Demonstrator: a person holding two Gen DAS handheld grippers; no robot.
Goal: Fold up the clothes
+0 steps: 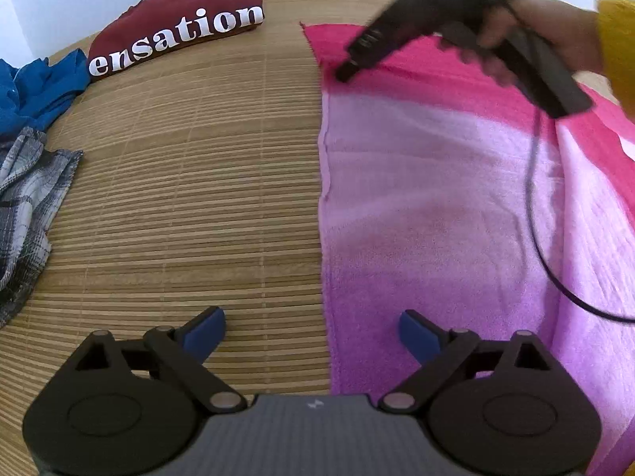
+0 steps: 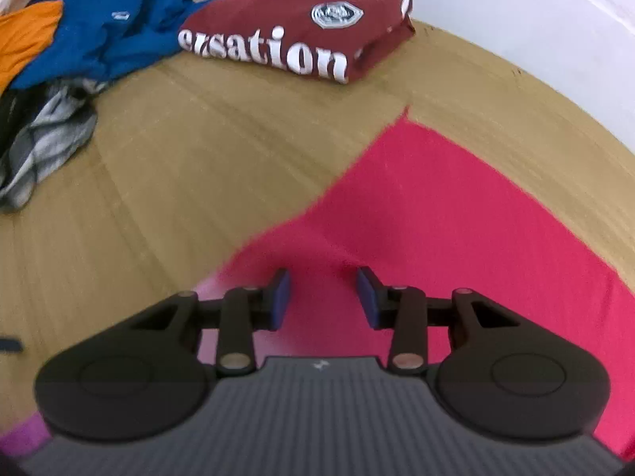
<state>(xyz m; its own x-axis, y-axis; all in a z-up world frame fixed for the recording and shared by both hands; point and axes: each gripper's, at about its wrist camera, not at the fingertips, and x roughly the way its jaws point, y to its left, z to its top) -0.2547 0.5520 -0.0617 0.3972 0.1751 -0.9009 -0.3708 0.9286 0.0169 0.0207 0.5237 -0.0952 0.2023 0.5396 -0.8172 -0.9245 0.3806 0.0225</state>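
A towel [image 1: 436, 182] lies flat on the bamboo mat, hot pink along its far band and fading to lilac and purple toward me. My left gripper [image 1: 313, 327] is open wide just above the towel's left edge near the front, one blue pad over the mat and the other over the cloth. A hand in a yellow sleeve holds my right gripper [image 1: 344, 71], blurred, over the far pink band. In the right wrist view the right gripper [image 2: 323, 291] stands open over the pink band of the towel [image 2: 456, 206], near its far corner. Nothing is between its pads.
A folded maroon shirt [image 1: 178, 27] with white lettering lies at the back of the mat [image 1: 190, 198]. A blue garment [image 1: 35, 91] and a grey plaid cloth [image 1: 24, 206] are heaped at the left, with something orange [image 2: 24, 39] behind. A black cable [image 1: 535, 214] hangs over the towel. A white wall runs behind.
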